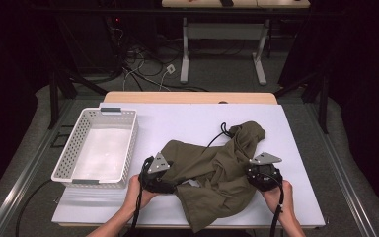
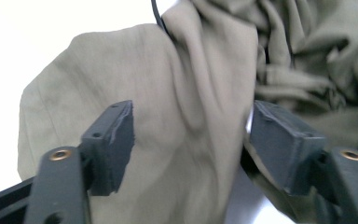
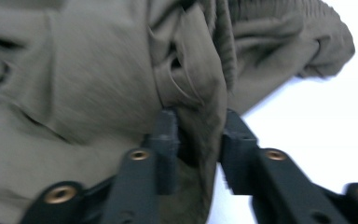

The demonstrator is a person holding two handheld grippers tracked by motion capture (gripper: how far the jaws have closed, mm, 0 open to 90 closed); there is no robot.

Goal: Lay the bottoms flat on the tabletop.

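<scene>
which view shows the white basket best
The high view: the white basket sits whole on the table's left side, apparently with nothing in it, apart from the olive garment. The left gripper view and right gripper view look along their jaws at that garment's folds, giving no look at it.

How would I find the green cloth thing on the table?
Look at the white table, right of the white basket. The crumpled olive-green garment lies between the left tool and the right tool. It is the only soft, dark thing there.
</scene>
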